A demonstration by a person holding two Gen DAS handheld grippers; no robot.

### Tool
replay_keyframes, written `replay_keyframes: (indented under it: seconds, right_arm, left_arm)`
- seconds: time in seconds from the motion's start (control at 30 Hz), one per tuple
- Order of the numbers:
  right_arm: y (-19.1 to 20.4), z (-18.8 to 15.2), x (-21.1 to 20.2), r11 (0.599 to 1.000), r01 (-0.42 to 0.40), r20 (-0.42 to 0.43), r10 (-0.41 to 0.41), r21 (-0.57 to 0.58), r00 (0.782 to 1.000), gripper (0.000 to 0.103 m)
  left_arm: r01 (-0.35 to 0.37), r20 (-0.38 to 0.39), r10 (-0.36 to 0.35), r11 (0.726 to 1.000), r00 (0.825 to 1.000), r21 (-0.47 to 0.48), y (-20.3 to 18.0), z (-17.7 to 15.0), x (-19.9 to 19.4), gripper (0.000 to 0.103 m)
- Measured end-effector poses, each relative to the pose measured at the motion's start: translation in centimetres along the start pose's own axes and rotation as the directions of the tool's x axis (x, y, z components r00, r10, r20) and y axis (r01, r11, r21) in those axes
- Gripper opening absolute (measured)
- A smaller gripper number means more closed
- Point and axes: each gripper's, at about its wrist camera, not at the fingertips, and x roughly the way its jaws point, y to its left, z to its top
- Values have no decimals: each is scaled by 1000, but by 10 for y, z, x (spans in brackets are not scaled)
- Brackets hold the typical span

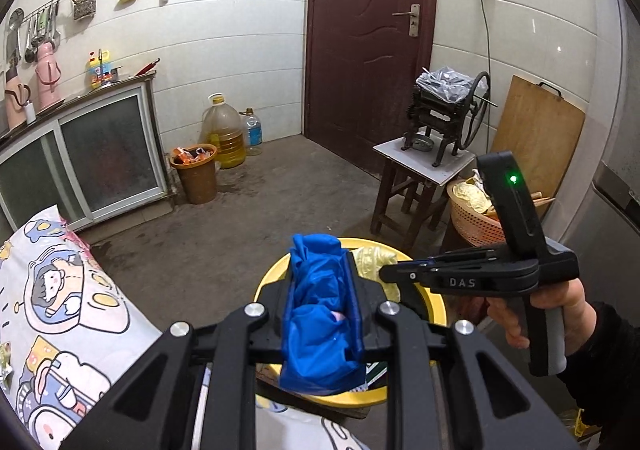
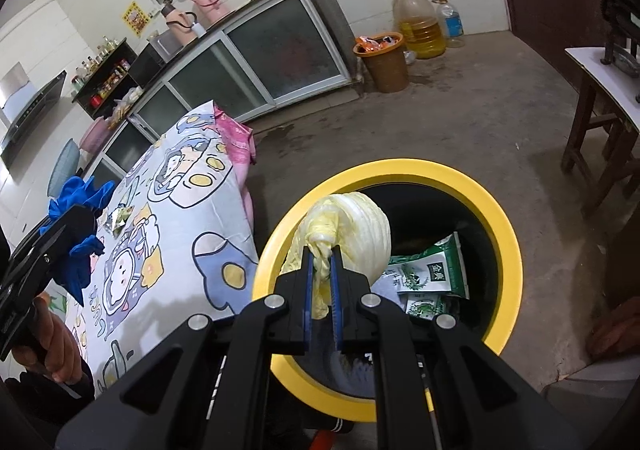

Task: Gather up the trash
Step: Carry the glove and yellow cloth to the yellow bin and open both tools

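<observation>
Green packets [image 2: 434, 274] inside yellow bin [image 2: 508, 234]

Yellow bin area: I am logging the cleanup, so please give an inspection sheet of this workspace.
Surface: cartoon-print cloth beside the bin, one small wrapper on it.
Job's things: yellow-rimmed bin holds green packets; blue crumpled bag; pale yellow bag over the bin.
Clutter: orange bin, oil jug.
Grippers: left gripper shut on the blue bag; right gripper shut on the yellow bag.
Cables: wall cord.
Surroundings: brown door, stool.
</observation>
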Motion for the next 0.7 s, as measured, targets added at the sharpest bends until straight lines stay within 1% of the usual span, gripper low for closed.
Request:
replay_keyframes:
  seconds: [0.2, 0.37, 0.53, 0.6, 0.67, 0.7]
  right_arm:
    - [-8, -1, 4, 999, 31, -6, -31, 7, 1000, 8]
    - [-15, -1, 9, 997, 65, -29, -64, 35, 998, 8]
    - [-23, -4, 15, 992, 105, -56, -102, 64, 993, 9]
    - [-27, -5, 17, 987, 142, -68, -138, 71, 988, 10]
    - [-31, -5, 19, 982, 171, -79, -164, 81, 983, 10]
    - [-33, -5, 20, 980, 181, -87, -174, 86, 981, 11]
  left_arm:
    - [15, -33, -16, 1000, 999, -21, -1, 3, 27, 20]
    - [44, -102, -50, 997, 994, -58, 4, -3, 61, 20]
    - [27, -139, -38, 996, 990, -82, 9, -10, 82, 20]
    - [26, -151, -39, 995, 988, -91, 11, -11, 87, 20]
    - [11, -154, -25, 996, 988, -91, 13, -13, 90, 24]
    - [9, -155, -23, 996, 988, -90, 13, -14, 90, 34]
